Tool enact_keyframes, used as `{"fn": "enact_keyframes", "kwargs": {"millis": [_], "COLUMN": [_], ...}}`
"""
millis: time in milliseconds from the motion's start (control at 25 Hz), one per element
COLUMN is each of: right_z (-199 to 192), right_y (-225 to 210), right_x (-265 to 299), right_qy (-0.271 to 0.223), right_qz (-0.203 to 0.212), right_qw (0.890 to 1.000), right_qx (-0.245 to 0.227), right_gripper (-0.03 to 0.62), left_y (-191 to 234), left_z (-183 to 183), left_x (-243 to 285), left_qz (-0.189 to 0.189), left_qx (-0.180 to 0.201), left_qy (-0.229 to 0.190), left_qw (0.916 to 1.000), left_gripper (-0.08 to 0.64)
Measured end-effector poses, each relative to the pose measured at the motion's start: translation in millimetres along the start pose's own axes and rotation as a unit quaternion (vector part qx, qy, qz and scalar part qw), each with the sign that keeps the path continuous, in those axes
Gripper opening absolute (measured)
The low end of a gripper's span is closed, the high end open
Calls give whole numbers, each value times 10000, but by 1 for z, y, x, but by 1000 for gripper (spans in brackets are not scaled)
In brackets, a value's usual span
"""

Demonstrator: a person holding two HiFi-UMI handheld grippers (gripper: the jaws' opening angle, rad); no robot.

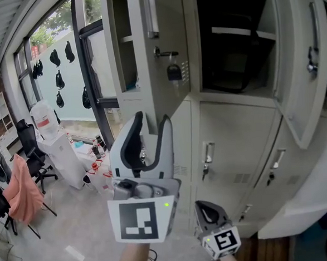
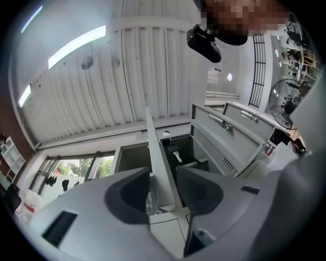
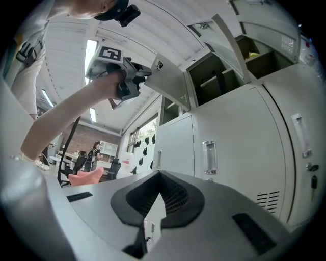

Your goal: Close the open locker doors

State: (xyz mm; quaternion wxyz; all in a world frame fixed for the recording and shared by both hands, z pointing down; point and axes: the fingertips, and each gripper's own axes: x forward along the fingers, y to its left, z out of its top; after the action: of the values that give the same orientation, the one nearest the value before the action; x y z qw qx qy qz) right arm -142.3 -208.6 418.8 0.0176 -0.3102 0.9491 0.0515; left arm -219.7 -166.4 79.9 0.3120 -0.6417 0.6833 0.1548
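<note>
The grey lockers have two upper doors swung open. The left door (image 1: 168, 37), with a padlock (image 1: 174, 72) on it, has my raised left gripper (image 1: 151, 119) shut on its lower edge. In the left gripper view the door's thin edge (image 2: 155, 153) runs between the jaws of the left gripper (image 2: 160, 178). The right gripper view shows the same door (image 3: 170, 76) held at its corner. The second open door (image 1: 301, 62) hangs at the right of a dark compartment (image 1: 232, 38) with a shelf. My right gripper (image 1: 205, 208) (image 3: 159, 176) is low before the closed lower lockers, shut and empty.
Closed lower locker doors (image 1: 237, 150) with handles fill the wall below. A water dispenser (image 1: 55, 146), an office chair (image 1: 34, 153) and a chair draped in pink cloth (image 1: 20, 193) stand at the left by the window. A pale panel (image 1: 308, 200) juts out at the lower right.
</note>
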Motion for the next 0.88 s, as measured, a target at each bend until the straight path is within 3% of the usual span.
{"fn": "enact_keyframes", "kwargs": {"millis": [360, 880], "right_z": [0, -7], "right_y": [0, 7], "right_x": [2, 8], "right_qy": [-30, 134], "right_qz": [-64, -119], "right_qw": [10000, 9998], "right_qx": [-39, -101], "right_gripper": [5, 5], "left_y": [8, 41], "left_z": [-1, -13], "left_x": [2, 3], "left_qz": [46, 267], "left_qx": [-50, 38], "left_qy": [12, 117], "left_qw": [10000, 9996], "left_gripper": [95, 84]}}
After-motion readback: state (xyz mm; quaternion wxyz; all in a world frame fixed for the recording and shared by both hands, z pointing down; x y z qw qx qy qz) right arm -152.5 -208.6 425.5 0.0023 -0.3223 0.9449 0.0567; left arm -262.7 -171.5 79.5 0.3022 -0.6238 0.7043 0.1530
